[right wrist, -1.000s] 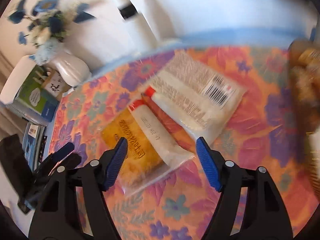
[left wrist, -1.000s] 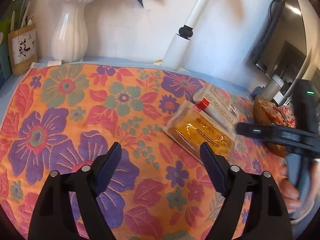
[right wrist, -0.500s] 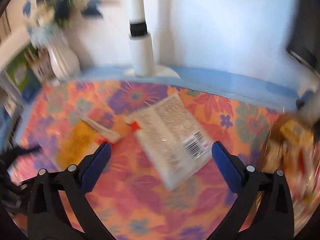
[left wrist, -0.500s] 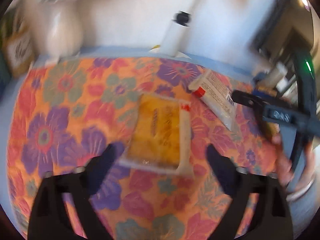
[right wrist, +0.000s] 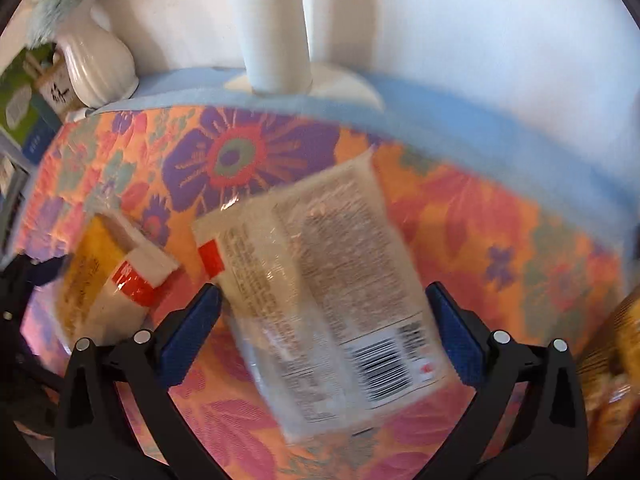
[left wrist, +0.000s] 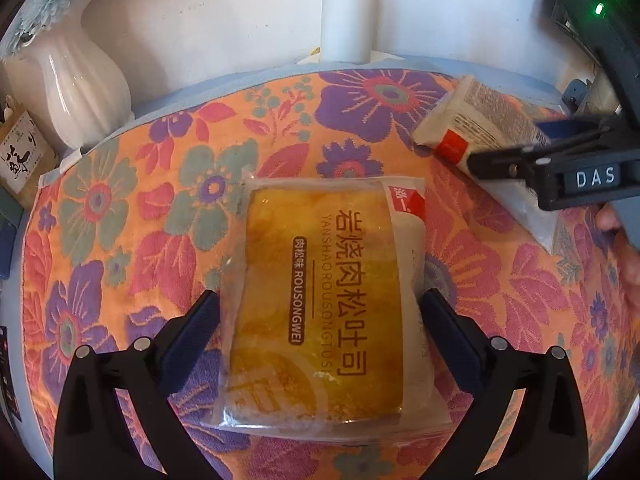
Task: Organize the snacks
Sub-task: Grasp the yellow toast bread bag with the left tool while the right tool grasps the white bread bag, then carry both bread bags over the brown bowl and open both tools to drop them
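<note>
Both grippers are spread wide right now, and neither one is clamping anything. The left gripper (left wrist: pixel 320 332) sits over the yellow toast pack (left wrist: pixel 324 300), which lies flat on the floral cloth (left wrist: pixel 120 208) with its printed side up. The pack is between the blue pads (left wrist: pixel 192 332), close to them on both sides, but they aren't pressing it.

Same deal on the other side: the right gripper (right wrist: pixel 324 328) hovers over the white snack pack (right wrist: pixel 320 280), lying label and barcode side up on the cloth, slightly angled between the pads. That view is a bit blurry, so can't say whether a pad grazes the wrapper. The right gripper's jaws have only just finished opening up; the left's have been opening too.

The two packs lie near each other, not touching. A white vase (left wrist: pixel 76 84) and a white post (left wrist: pixel 348 16) stand at the back by the wall. A basket edge (right wrist: pixel 616 344) with more snacks peeks in at the right.
</note>
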A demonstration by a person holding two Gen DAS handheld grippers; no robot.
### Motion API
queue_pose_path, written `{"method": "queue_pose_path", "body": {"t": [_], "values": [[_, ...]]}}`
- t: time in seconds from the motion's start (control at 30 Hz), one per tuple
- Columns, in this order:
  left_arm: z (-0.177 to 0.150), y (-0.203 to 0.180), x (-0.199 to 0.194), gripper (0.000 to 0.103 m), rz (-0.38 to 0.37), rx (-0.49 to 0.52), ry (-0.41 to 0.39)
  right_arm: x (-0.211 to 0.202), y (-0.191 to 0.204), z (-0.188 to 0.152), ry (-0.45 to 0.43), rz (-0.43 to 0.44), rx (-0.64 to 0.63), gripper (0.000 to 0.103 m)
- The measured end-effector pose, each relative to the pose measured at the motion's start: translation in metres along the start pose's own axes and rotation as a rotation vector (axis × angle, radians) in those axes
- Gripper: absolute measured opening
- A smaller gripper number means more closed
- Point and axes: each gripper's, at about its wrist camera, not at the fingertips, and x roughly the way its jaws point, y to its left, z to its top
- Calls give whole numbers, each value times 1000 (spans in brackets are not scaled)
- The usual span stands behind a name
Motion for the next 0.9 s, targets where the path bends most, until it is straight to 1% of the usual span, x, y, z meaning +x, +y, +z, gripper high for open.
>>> {"method": "queue_pose_path", "body": {"t": [0.17,0.2,0.23,0.27,0.33,0.43,0.53,0.67,0.7,0.73,0.77,0.83,0.87,0.9], "values": [[-3,8,-2,98,-28,-11,-7,-1,34,-14,-9,-90,-94,100],[-2,8,-2,98,-24,-14,-5,-5,37,-16,-23,-94,-82,94],[-3,8,-2,96,-13,-20,-5,-9,38,-21,-32,-80,-58,90],[-6,7,-4,88,-5,-16,-8,-14,39,-25,-42,-74,-47,80],[-10,0,-12,77,14,9,-25,-21,42,-40,-39,-73,-37,78],[-21,-4,-22,75,13,21,-17,-37,48,-76,-45,-66,-43,77],[-40,-5,-37,75,-12,21,-20,-58,51,-125,-50,-10,-20,76],[-66,-12,-62,74,-86,11,-34,-87,39,-186,-54,59,47,76],[-72,-19,-71,74,-108,18,-41,-94,28,-196,-52,91,76,75],[-74,-26,-76,74,-119,25,-47,-102,14,-208,-50,143,122,75],[-75,-36,-80,74,-129,33,-53,-113,-1,-221,-55,217,190,75],[-72,-58,-93,74,-162,55,-79,-127,-13,-229,-83,289,251,75],[-69,-69,-102,74,-190,70,-98,-146,-22,-236,-115,325,277,75],[-65,-77,-109,74,-212,79,-111,-158,-27,-237,-142,339,287,75]]}}
